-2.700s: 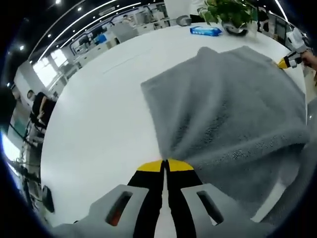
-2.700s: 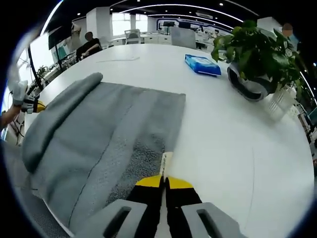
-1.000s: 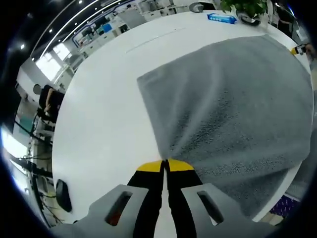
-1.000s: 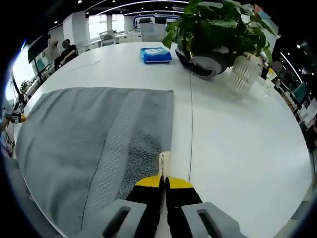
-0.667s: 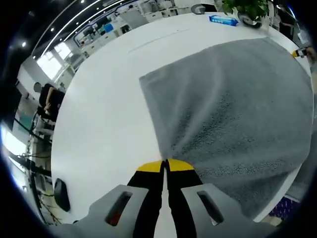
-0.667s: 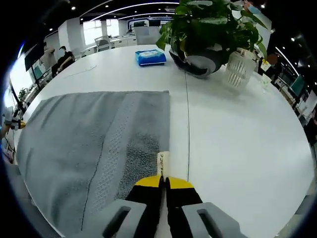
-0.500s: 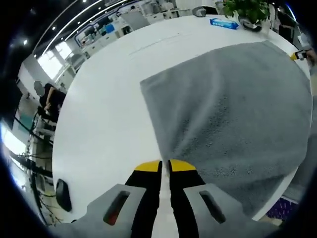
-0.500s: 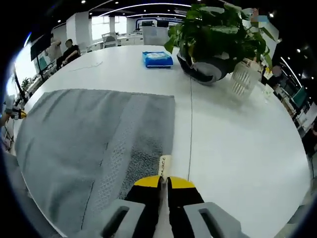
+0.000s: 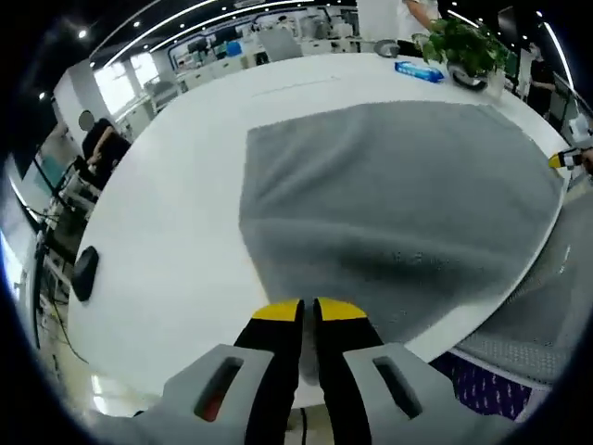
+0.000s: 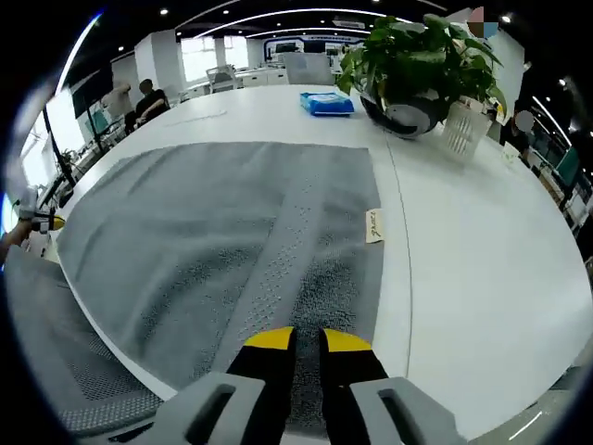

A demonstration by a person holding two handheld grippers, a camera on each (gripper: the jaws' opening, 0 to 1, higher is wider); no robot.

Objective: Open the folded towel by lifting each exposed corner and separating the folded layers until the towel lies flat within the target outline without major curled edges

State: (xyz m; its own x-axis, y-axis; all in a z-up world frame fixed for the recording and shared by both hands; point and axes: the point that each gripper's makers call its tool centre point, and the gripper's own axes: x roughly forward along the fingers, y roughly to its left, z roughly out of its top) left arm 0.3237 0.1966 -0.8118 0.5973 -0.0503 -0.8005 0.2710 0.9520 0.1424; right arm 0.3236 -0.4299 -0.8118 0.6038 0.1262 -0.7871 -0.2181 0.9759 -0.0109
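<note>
The grey towel point(image 10: 232, 222) lies spread open on the round white table point(image 10: 473, 269), one edge hanging a little over the table's rim near the person. In the right gripper view the towel runs from the jaws out toward 12 o'clock, a woven band crossing it lengthwise and a small cream label point(image 10: 372, 225) sticking out from its side edge at about 1 o'clock. The right gripper point(image 10: 308, 339) hovers over the near edge with its yellow-tipped jaws slightly apart and nothing between them. At 9 o'clock the other gripper's yellow tip sits at the far corner of the towel.

In the left gripper view the left gripper point(image 9: 308, 311) also has its jaws a little spread, holding nothing, just short of the towel's point(image 9: 398, 195) near corner. Toward 1 o'clock stand a blue packet point(image 9: 419, 71) and a potted plant point(image 9: 463, 48). A dark computer mouse point(image 9: 84, 273) lies at 9 o'clock on the table. A grey mesh chair seat point(image 10: 65, 343) shows at 8 o'clock in the right gripper view
</note>
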